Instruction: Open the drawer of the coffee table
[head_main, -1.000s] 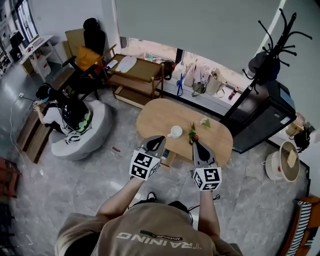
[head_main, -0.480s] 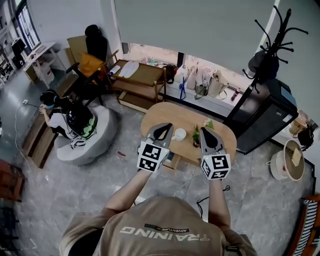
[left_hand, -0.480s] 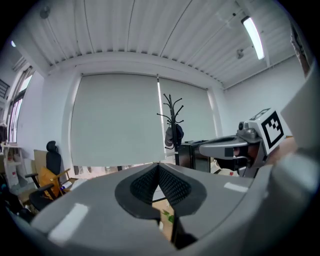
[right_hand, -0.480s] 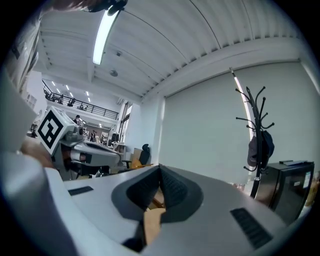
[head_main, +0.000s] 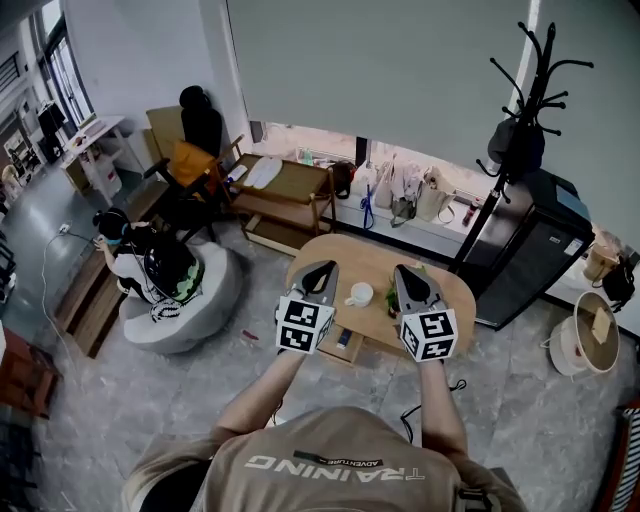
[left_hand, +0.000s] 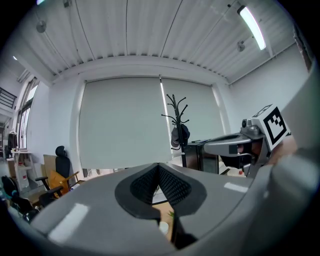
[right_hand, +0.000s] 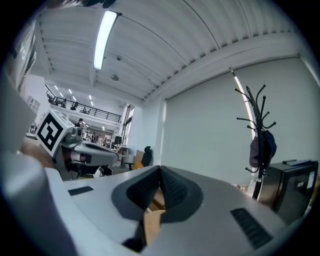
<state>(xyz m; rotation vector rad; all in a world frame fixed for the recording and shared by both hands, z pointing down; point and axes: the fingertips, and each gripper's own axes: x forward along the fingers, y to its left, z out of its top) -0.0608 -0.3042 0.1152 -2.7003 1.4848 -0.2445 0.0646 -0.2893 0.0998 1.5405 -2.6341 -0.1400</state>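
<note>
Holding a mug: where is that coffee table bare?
The coffee table is bare along its far edge behind the white cup, and at its right end past the right gripper. Crowded: around the cup, beside the left gripper.

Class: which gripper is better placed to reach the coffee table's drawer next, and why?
Probably left. What looks like the drawer, under the near edge of the coffee table, shows beside the left gripper; the right gripper is farther. Both are shut.
</note>
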